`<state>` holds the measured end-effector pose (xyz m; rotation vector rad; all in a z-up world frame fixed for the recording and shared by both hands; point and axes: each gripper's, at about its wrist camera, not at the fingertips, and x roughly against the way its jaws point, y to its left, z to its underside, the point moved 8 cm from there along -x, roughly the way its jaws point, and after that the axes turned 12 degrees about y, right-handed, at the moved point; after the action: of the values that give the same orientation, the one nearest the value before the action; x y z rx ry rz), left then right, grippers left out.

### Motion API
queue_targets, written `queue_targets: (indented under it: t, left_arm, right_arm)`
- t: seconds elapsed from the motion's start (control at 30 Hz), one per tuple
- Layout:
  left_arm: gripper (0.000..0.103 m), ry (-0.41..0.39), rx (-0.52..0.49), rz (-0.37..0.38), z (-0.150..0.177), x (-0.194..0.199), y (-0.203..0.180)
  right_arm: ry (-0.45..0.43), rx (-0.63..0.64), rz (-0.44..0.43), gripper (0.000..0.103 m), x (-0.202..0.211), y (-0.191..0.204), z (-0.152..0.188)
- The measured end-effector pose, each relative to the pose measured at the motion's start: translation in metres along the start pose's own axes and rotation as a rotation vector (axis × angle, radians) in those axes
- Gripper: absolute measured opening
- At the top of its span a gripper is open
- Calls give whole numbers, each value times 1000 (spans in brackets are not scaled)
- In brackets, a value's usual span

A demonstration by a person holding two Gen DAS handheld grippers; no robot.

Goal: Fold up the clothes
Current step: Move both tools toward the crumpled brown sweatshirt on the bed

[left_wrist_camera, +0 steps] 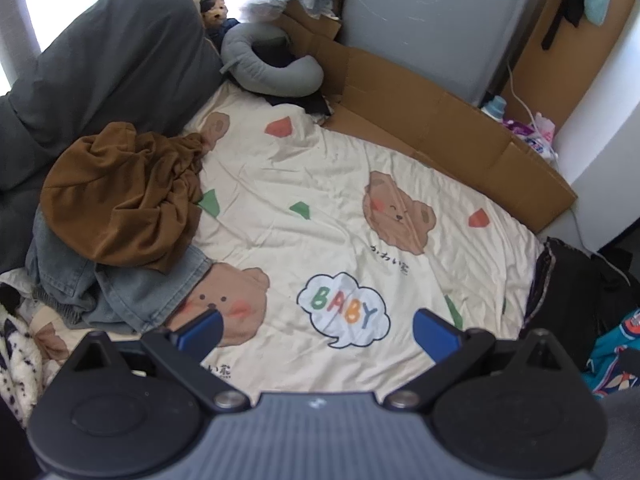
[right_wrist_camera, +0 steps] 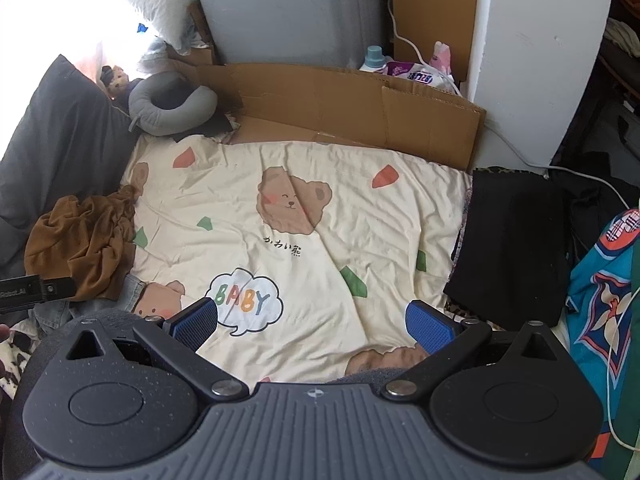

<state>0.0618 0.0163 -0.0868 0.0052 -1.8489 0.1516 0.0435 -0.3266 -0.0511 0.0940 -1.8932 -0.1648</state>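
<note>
A crumpled brown garment (left_wrist_camera: 120,196) lies in a heap at the left of the bed, on top of blue jeans (left_wrist_camera: 120,292). The right wrist view shows the same brown garment (right_wrist_camera: 80,240) with the jeans (right_wrist_camera: 128,292) under it. A folded black garment (right_wrist_camera: 512,248) rests at the bed's right edge, seen also as a black garment (left_wrist_camera: 572,280) from the left. My left gripper (left_wrist_camera: 318,330) hovers open over the cream bear-print sheet (left_wrist_camera: 320,184), holding nothing. My right gripper (right_wrist_camera: 312,320) is open too, above the sheet (right_wrist_camera: 320,272), empty.
Flattened cardboard (left_wrist_camera: 440,128) lines the far side of the bed, with a grey neck pillow (left_wrist_camera: 264,60) and a dark grey pillow (left_wrist_camera: 112,52) at the head. A teal patterned cloth (right_wrist_camera: 600,300) lies at the right. The other gripper's body (right_wrist_camera: 36,288) pokes in at the left.
</note>
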Motion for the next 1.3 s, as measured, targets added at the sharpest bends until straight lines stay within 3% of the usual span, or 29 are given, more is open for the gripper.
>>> queue_targets:
  t: [0.17,0.43,0.8,1.3]
  left_arm:
    - [102,-16,15,-24,-8,7,19]
    - [102,-38,67,-40,-22,10,60]
    - [99,-43,127,-70,-43,11,128]
    - [93,-85,144,-33,-53,5,194]
  right_arm:
    - [18,-20,-18,103,-6,-3,0]
    - [-96,-57,-9,103,8,-8,-21]
    - [-124,34,2,103,13,19,-44]
    - [-135,137,30,103,-14,64,-76]
